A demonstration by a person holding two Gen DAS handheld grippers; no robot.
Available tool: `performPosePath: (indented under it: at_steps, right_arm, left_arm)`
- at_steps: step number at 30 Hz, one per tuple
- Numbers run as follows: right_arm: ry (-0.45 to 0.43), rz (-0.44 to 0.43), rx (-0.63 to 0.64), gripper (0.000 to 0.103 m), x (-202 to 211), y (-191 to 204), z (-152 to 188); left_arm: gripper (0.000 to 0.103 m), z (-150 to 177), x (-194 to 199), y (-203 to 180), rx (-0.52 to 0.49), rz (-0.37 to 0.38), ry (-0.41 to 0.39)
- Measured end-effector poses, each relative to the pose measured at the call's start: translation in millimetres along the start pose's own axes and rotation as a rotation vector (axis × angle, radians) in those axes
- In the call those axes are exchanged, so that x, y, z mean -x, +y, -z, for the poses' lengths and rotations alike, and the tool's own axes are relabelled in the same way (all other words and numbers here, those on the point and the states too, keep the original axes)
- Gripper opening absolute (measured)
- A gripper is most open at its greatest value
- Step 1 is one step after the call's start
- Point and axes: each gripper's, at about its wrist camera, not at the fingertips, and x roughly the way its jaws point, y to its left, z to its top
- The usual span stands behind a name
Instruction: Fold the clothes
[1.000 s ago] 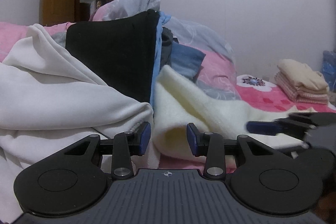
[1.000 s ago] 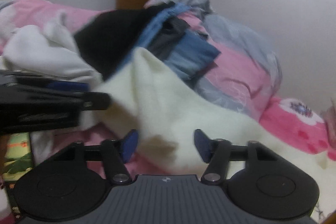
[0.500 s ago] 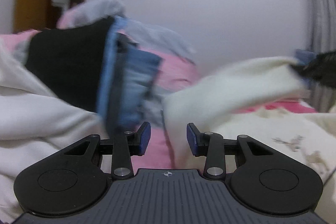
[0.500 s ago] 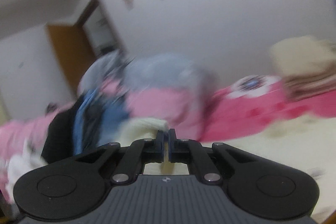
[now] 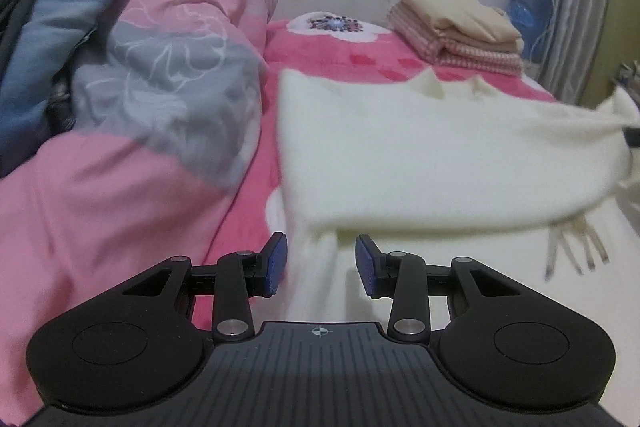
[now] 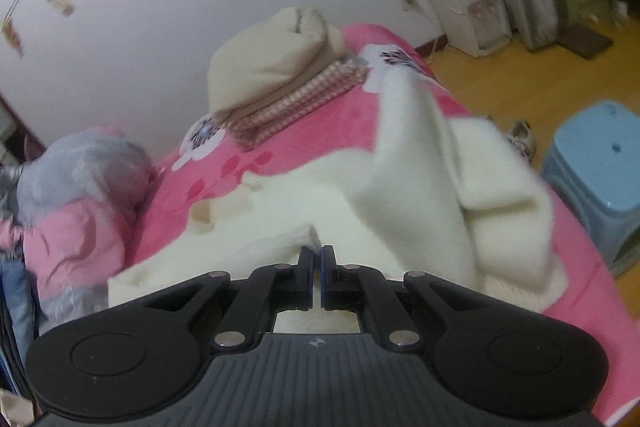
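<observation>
1. Cream fleece garment (image 5: 420, 155) is the piece in hand; it hangs and drapes over the pink bed (image 5: 352, 55), stretched from mid-bed toward the right edge, part of it lifted clear of the cover.
2. Right tongs (image 6: 317, 273) are clamped shut on a thin edge of the garment; the cloth runs up and away from the pads in a raised fold. In the left view, the dark tip at the far right edge holds the stretched corner.
3. Left tongs (image 5: 320, 263) stand partly open and grip nothing; the garment's lower edge lies just ahead of and between the fingers, not pinched.
4. Step, as I judge it: spreading the garment out on the bed, before any fold is made. Only one corner is held, so the cloth sags and bunches along the right edge.
5. Next move likely calls for the left tongs to close on the near edge, opposite the held corner, then both to draw apart and lay the cloth flat.
6. Folded stack (image 5: 456, 23) sits near the far edge of the bed by the wall; the quilt (image 5: 160, 67) is heaped along the left side. Both are apart from the garment, so mid-bed has room.
7. Risk: the fleece overhangs the right edge above the blue stool (image 6: 596, 167) and could slide off.
</observation>
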Motion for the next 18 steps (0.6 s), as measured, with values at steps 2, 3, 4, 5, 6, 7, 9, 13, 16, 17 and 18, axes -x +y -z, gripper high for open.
performPosePath:
  at_steps: [2,3,4,5,6,7,9,13,16,17,18]
  right_arm:
    - [-0.03,-0.022,-0.011,0.002,5.7,-3.1,-6.7]
    - [-0.036,-0.024,-0.016,0.002,6.5,-4.5,-8.4]
    - [-0.035,-0.022,-0.019,0.002,5.6,-5.8,-9.0]
    - [-0.034,-0.019,-0.023,0.002,4.8,-7.2,-9.5]
    - [-0.033,-0.016,-0.026,0.002,4.0,-8.6,-10.1]
    - [-0.021,0.001,-0.028,0.002,2.0,-11.5,-9.0]
    - [0.028,0.053,-0.032,0.002,-6.9,-21.5,-1.2]
    - [0.066,0.128,-0.046,0.002,-15.9,-43.6,14.3]
    - [0.067,0.139,-0.05,0.0,-15.1,-52.3,16.1]
    - [0.063,0.147,-0.046,0.001,-12.3,-50.0,15.4]
    - [0.05,0.16,-0.019,0.001,-7.7,-43.6,15.6]
  left_arm:
    - [0.037,-3.2,-8.0,-2.4,-0.025,-0.007,0.009]
    - [0.037,-2.2,-12.1,-2.9,-0.037,-0.012,0.016]
    - [0.037,-1.2,-16.2,-3.4,-0.049,-0.018,0.023]
    - [0.037,0.0,-20.4,-2.7,-0.058,-0.029,0.031]
    - [0.038,2.3,-23.0,-1.3,-0.062,-0.039,0.032]
    - [0.038,5.2,-24.4,0.0,-0.062,-0.048,0.028]
    - [0.04,10.3,-26.0,2.8,-0.058,-0.062,0.018]
    - [0.042,11.1,-24.9,7.0,-0.052,-0.076,-0.003]
    - [0.043,10.3,-23.9,12.2,-0.035,-0.061,0.003]
    - [0.043,9.3,-22.0,13.6,-0.033,-0.051,0.009]
    - [0.043,7.8,-18.8,16.0,-0.025,-0.038,0.013]
